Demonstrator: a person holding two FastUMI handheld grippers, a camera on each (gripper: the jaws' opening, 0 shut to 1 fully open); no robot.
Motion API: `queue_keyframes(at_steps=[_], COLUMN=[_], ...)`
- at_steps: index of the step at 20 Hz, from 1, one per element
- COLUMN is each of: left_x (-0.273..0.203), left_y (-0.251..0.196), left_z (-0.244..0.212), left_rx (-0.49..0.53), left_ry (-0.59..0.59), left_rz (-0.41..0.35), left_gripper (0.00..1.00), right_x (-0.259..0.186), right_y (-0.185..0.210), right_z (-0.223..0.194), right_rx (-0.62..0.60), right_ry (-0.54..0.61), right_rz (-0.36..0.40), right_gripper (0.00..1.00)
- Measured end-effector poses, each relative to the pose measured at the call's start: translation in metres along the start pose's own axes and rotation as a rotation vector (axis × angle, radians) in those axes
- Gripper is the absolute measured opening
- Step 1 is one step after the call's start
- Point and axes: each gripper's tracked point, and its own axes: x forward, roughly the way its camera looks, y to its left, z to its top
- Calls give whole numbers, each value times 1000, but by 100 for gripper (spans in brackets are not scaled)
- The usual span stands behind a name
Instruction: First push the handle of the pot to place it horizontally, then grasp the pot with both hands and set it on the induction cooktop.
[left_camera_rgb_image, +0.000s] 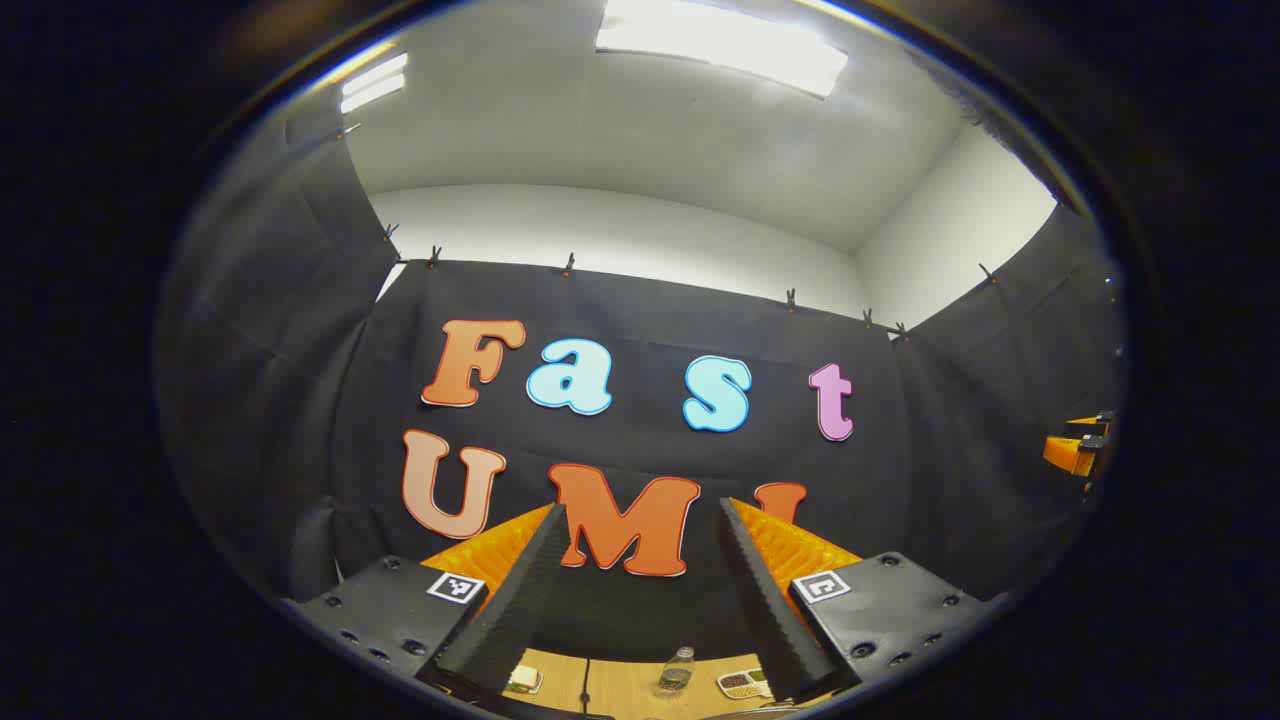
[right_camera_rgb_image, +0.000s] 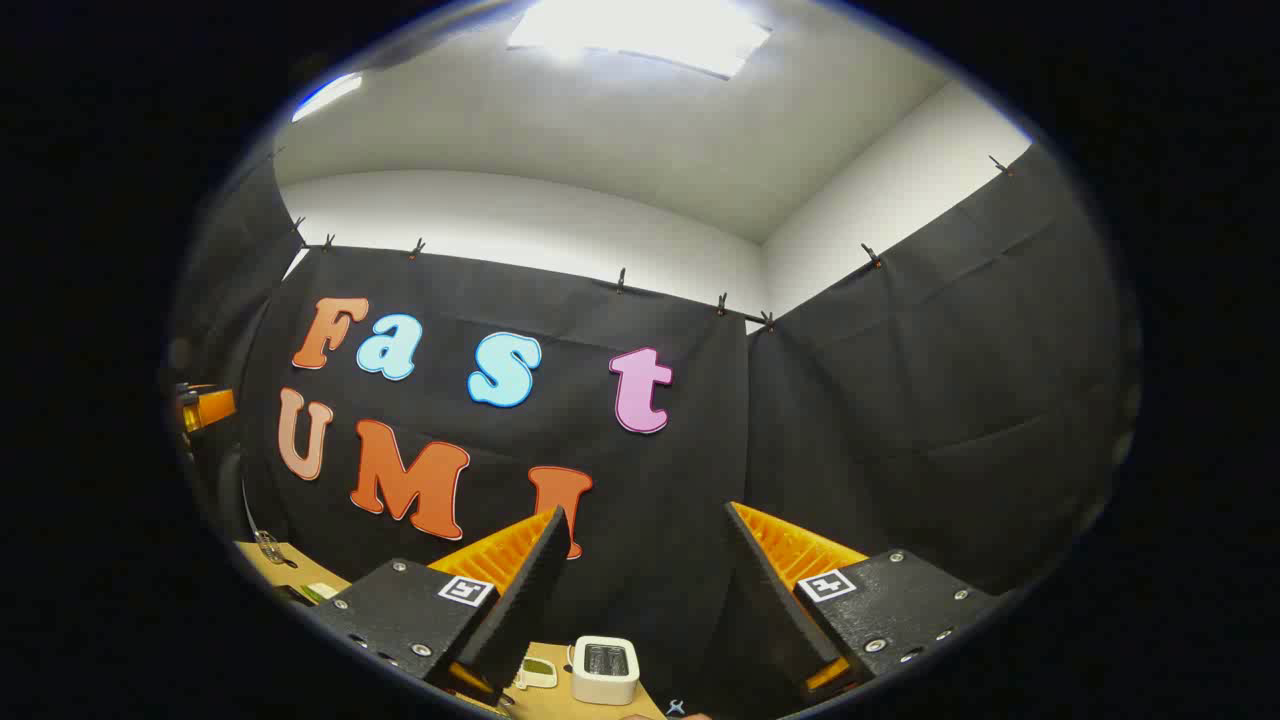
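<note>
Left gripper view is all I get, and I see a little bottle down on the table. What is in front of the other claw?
Observer: A white toaster stands on the table, low between the fingers of the right claw.
Operator: Is that claw holding something?
Observer: No, it is open with nothing between its fingers, and it points up at the black cloth wall.
Operator: Is anything beside the toaster?
Observer: A small pale dish lies just to its left in the right gripper view.

Screwed black tool (left_camera_rgb_image: 640, 525) blocks, square markers
</note>
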Motion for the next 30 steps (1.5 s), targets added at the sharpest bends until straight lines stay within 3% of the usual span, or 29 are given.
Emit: queue_keyframes(at_steps=[15,24,26,30], left_x=[15,11,9,0], left_y=[-13,-21,-23,-38], left_z=[-16,-28,-35,-91], left_rx=[8,32,30,35], left_ry=[44,59,80,234], left_rz=[-42,-66,-64,-84], left_gripper=[96,98,92,61], right_x=[-2,2,2,6], right_y=[-18,-8,-7,-8], right_z=[-1,-4,-6,-15], right_rx=[-1,-5,2,18], right_ry=[4,9,13,25], right_rz=[-57,-42,-34,-20], right_gripper=[95,95,95,95])
